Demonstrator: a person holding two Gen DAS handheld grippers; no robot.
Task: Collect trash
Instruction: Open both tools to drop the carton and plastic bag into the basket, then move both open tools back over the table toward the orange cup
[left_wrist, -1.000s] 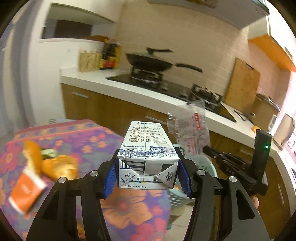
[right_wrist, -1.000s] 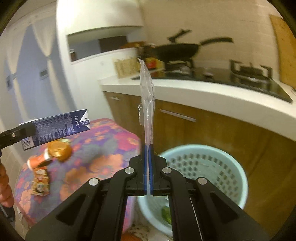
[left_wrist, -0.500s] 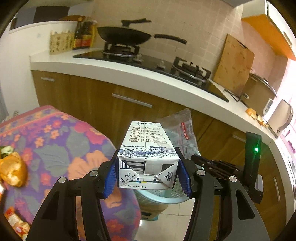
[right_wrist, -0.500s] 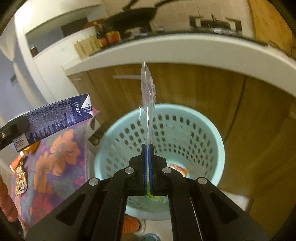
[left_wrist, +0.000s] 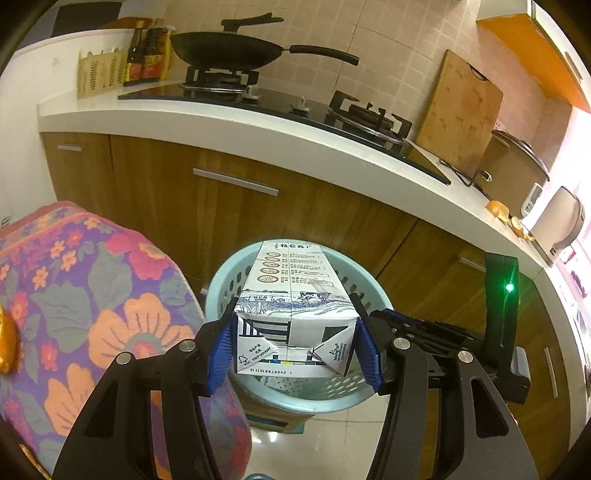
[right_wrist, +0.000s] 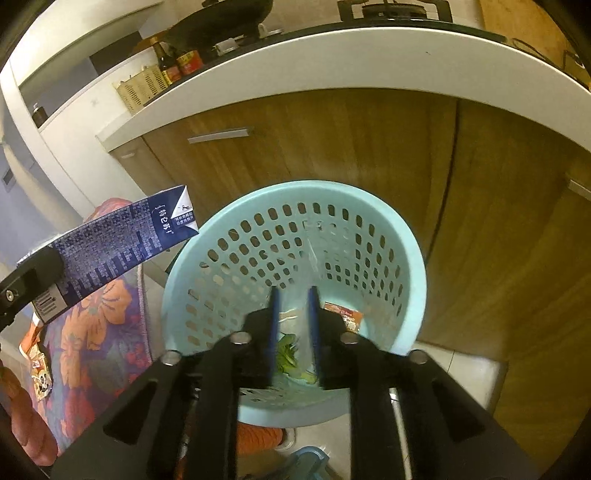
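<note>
My left gripper (left_wrist: 293, 341) is shut on a white and blue milk carton (left_wrist: 293, 295), which juts forward over the pale blue perforated trash basket (left_wrist: 218, 284). From the right wrist view the carton (right_wrist: 110, 251) hangs at the left, above the basket's rim (right_wrist: 413, 258). My right gripper (right_wrist: 293, 321) points down into the basket, its jaws opening. A clear plastic wrapper (right_wrist: 312, 243) shows as a pale blur just ahead of the blue pads (right_wrist: 274, 321), no longer pinched. A green scrap (right_wrist: 286, 354) and a red packet (right_wrist: 343, 315) lie at the bottom.
The basket stands on the tiled floor against wooden cabinets (left_wrist: 177, 199) under a white counter (left_wrist: 258, 125). A table with a floral cloth (left_wrist: 110, 314) presses against the basket's left side. An orange item (left_wrist: 5, 343) and a snack packet (right_wrist: 40, 376) lie on it.
Both grippers swung away from the table, sank and tilted down over the basket. The right jaws, shut on the upright clear wrapper before, have parted and let it go.
</note>
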